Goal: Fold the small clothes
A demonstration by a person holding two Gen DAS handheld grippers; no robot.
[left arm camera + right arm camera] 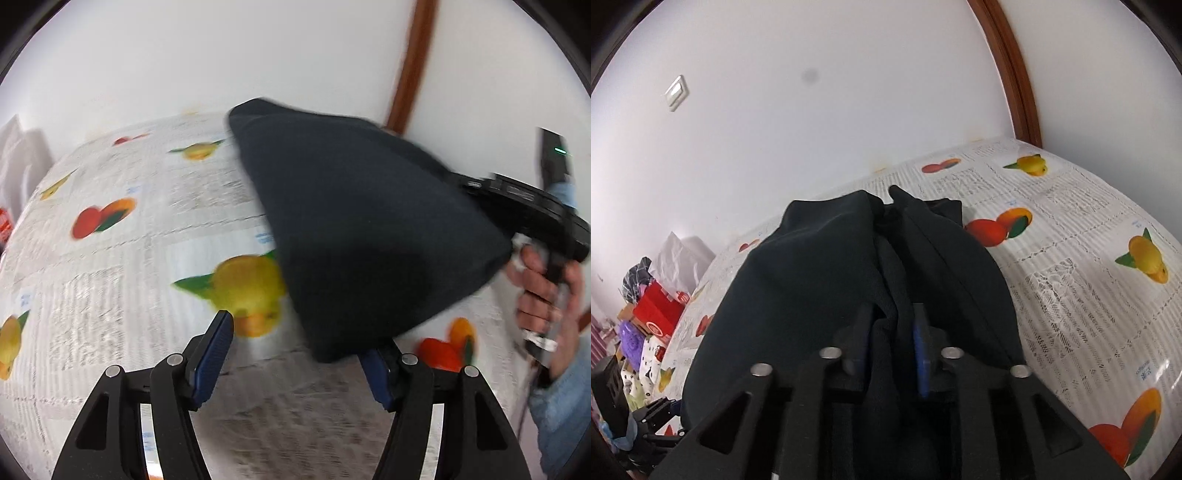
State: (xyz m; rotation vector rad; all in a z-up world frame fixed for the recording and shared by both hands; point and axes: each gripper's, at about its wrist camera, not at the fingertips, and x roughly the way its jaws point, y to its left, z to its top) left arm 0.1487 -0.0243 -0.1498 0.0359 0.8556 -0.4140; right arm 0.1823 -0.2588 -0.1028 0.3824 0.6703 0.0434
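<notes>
Hanging from the right claw [890,343], whose jaws were clenched on a bunched fold of it, the dark garment [354,229] sloped down across the fruit-print worktop [122,266] toward the left claw [299,350]. That claw stood released and empty, the cloth's lowest corner draped over its right finger, so the free end lay nearest it.

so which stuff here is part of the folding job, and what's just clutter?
Job:
- dark garment
- right gripper, jaws around a bunch of it
- left gripper, jaws open
- fruit-print tablecloth, work surface

Lying about:
- red box
- purple item
- white bag
</notes>
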